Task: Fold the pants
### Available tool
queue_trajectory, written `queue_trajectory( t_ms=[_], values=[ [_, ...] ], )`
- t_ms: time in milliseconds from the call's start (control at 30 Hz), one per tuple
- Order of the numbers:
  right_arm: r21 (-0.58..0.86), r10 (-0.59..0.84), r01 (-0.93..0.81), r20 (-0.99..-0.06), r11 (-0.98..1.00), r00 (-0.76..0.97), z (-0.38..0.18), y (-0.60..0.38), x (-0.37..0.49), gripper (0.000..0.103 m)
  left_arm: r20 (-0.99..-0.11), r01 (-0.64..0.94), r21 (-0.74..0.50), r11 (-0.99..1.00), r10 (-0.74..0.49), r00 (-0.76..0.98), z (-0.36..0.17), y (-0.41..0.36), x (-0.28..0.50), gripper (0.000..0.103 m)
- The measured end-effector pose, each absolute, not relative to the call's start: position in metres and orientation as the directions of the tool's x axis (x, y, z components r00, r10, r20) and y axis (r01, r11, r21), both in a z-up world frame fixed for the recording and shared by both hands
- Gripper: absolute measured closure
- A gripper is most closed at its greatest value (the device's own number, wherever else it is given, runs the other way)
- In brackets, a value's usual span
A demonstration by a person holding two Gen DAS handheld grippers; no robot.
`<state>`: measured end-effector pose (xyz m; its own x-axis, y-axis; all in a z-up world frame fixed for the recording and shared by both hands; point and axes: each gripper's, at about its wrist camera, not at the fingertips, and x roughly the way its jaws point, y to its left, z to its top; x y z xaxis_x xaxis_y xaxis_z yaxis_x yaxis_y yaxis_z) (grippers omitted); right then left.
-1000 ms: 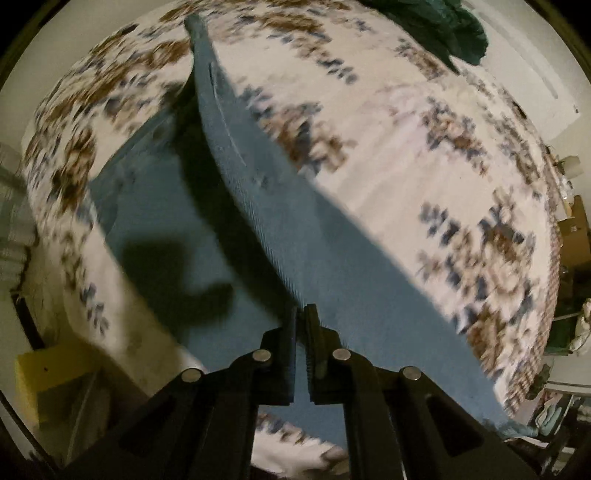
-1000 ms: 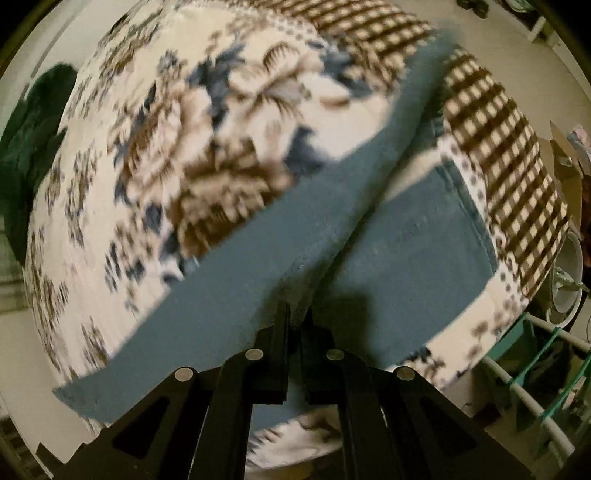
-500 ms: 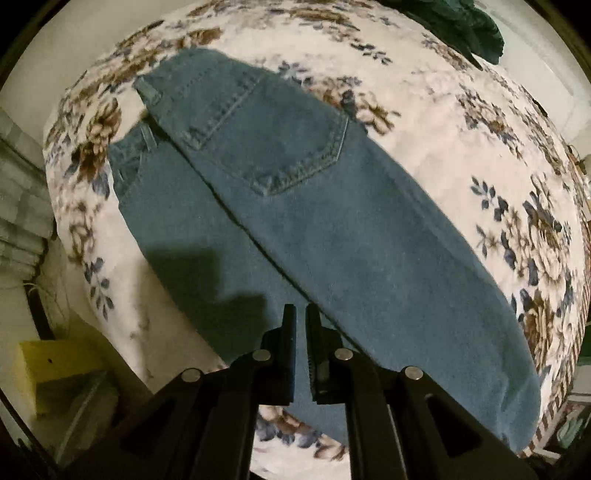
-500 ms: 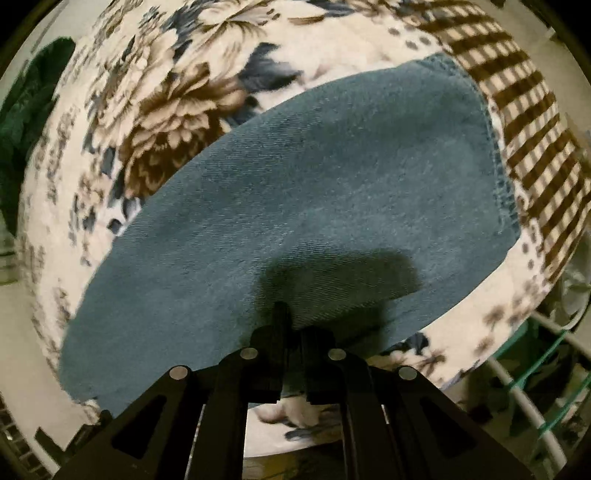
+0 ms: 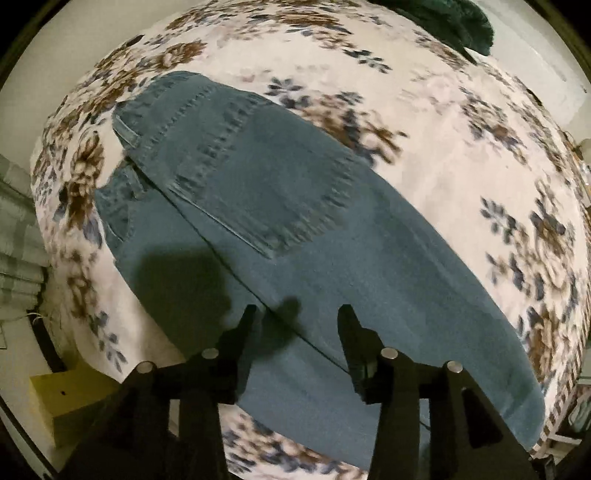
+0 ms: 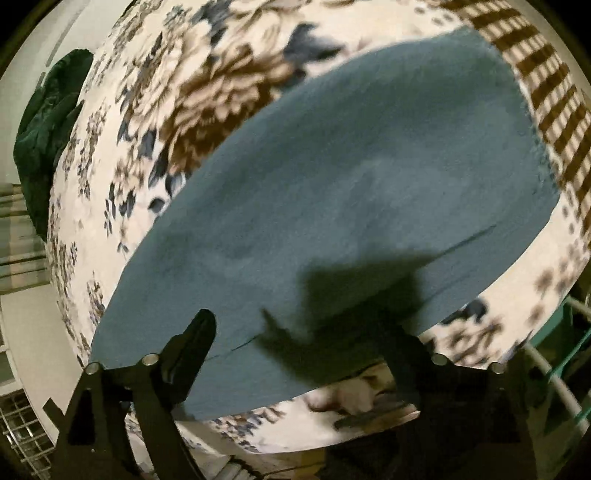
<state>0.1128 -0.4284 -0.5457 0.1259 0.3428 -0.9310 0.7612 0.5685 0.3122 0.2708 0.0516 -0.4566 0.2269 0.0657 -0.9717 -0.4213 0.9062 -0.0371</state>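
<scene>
Blue denim pants point(image 5: 303, 221) lie folded lengthwise on the flowered bedspread point(image 5: 461, 122), one leg stacked on the other, back pocket up, waistband at the upper left. My left gripper point(image 5: 295, 314) hovers over the near long edge with its jaws opening and nothing pinched between them. In the right wrist view the leg end of the pants point(image 6: 369, 184) lies flat, its hem near the checked border. My right gripper point(image 6: 306, 317) stands over the near edge, jaws opening wide, and the cloth lies loose below them.
A dark green garment point(image 5: 450, 18) is heaped at the far side of the bed, also seen as a green heap point(image 6: 48, 122) at the left. A yellow box point(image 5: 74, 398) sits beside the bed. Green and white rails point(image 6: 554, 376) stand past the bed's corner.
Both grippers held a lifted pant leg shut, carried it over and lowered it onto the other leg. Both have since let go and their jaws have spread.
</scene>
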Motion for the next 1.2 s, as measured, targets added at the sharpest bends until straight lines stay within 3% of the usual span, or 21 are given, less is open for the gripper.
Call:
queue_trajectory(
  t_ms=[200, 500, 567, 700, 767, 833, 1200],
  values=[
    [0.309, 0.331, 0.784, -0.933, 0.538, 0.14, -0.567, -0.394, 0.121, 0.011, -0.974, -0.45, -0.018, 0.893, 0.086, 0.208, -0.466, 0.101, 0.291, 0.061],
    [0.295, 0.285, 0.847, -0.941, 0.442, 0.18, -0.6, -0.373, 0.132, 0.014, -0.985, -0.609, -0.089, 0.788, 0.021, 0.171, -0.498, 0.197, 0.313, 0.061],
    [0.299, 0.282, 0.852, -0.941, 0.429, 0.188, -0.605, -0.37, 0.133, 0.029, -0.985, -0.626, -0.12, 0.771, -0.012, 0.174, -0.504, 0.208, 0.314, 0.061],
    [0.308, 0.275, 0.864, -0.939, 0.399, 0.207, -0.614, -0.367, 0.131, 0.048, -0.979, -0.624, -0.165, 0.763, -0.052, 0.195, -0.514, 0.215, 0.316, 0.062],
    [0.315, 0.267, 0.869, -0.938, 0.383, 0.222, -0.614, -0.368, 0.129, 0.075, -0.974, -0.603, -0.18, 0.777, -0.054, 0.221, -0.513, 0.212, 0.316, 0.083],
    [0.319, 0.261, 0.874, -0.937, 0.367, 0.232, -0.613, -0.372, 0.126, 0.09, -0.974, -0.596, -0.15, 0.789, -0.016, 0.224, -0.509, 0.209, 0.314, 0.092],
    [0.38, 0.282, 0.838, -0.917, 0.392, 0.283, -0.575, -0.377, 0.113, 0.095, -0.955, -0.589, -0.2, 0.783, -0.02, 0.297, -0.47, 0.227, 0.268, 0.102]
  ],
)
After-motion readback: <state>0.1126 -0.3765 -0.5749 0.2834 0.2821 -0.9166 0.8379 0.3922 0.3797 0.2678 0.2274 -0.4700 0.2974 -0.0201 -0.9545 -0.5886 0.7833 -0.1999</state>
